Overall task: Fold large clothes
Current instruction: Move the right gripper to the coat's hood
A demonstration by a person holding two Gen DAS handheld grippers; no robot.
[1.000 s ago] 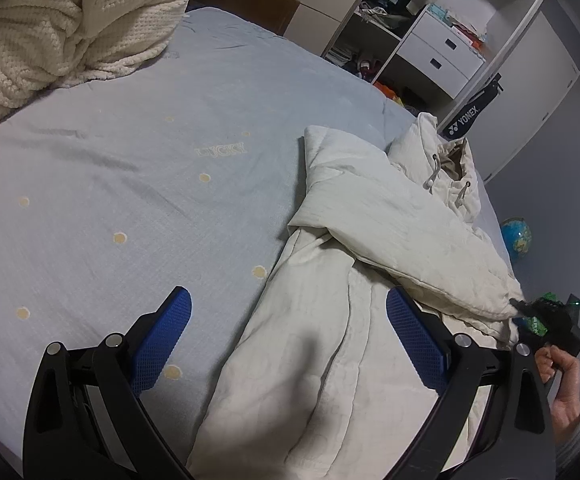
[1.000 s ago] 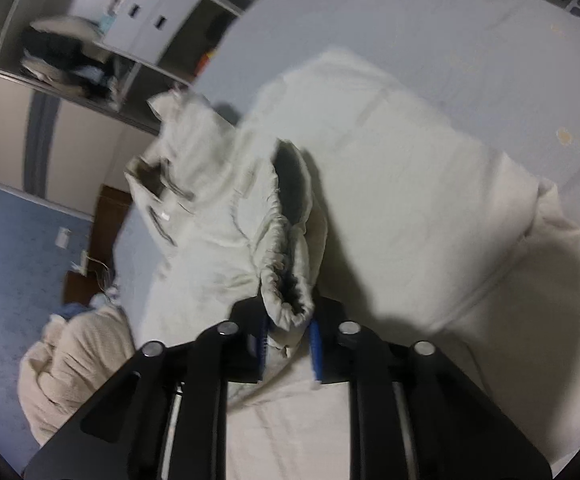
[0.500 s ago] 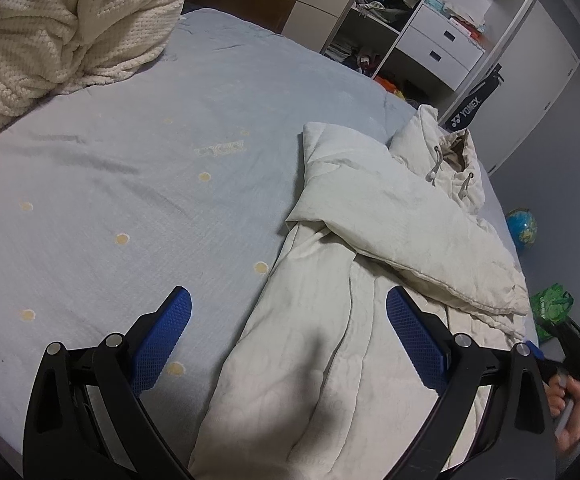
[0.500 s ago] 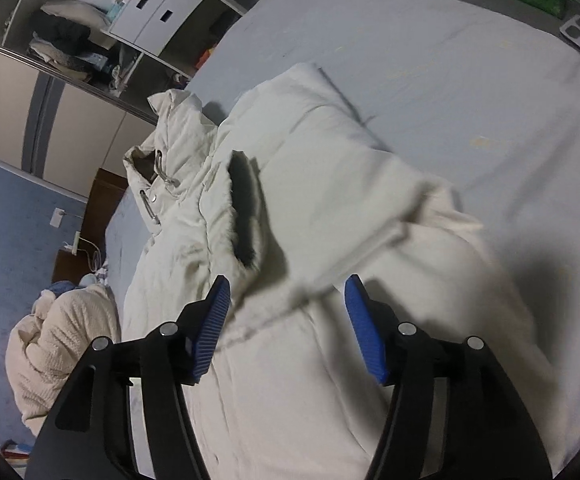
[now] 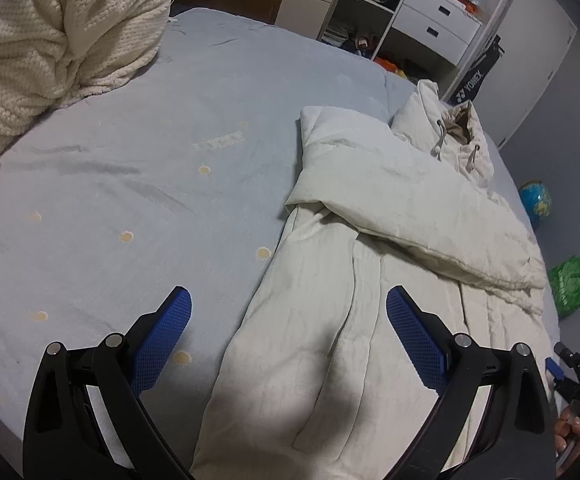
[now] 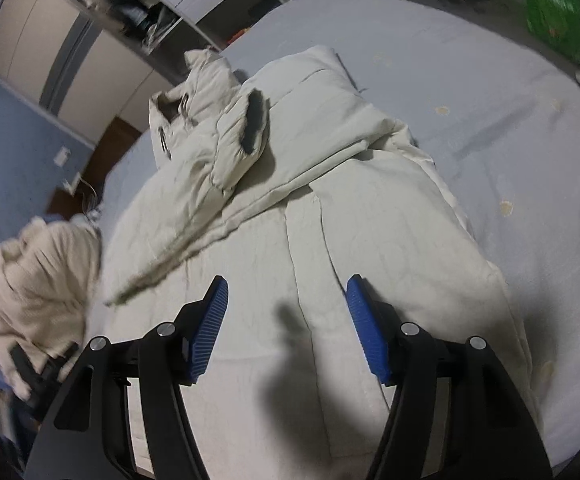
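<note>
A cream padded coat (image 5: 370, 280) lies spread on the light blue bed (image 5: 129, 160), hood (image 5: 458, 136) at the far end. One sleeve (image 5: 410, 208) is folded across its chest. In the right wrist view the coat (image 6: 330, 240) fills the middle, and the sleeve's dark-mouthed cuff (image 6: 249, 128) rests near the hood. My left gripper (image 5: 287, 300) hangs open over the coat's lower left edge. My right gripper (image 6: 285, 292) is above the coat's lower body, its jaws opening with nothing between them. It also shows at the left wrist view's lower right corner (image 5: 570, 368), held by a hand.
A knitted cream blanket (image 5: 49, 40) is heaped at the bed's far left. Beyond the bed stand white drawers (image 5: 438, 24) and open shelves. A green bag (image 5: 570, 284) and a globe (image 5: 536, 198) sit on the floor to the right.
The right gripper let go of the sleeve cuff, opened, and drew back toward the coat's lower part. The sleeve now lies across the chest. The left gripper has hardly moved.
</note>
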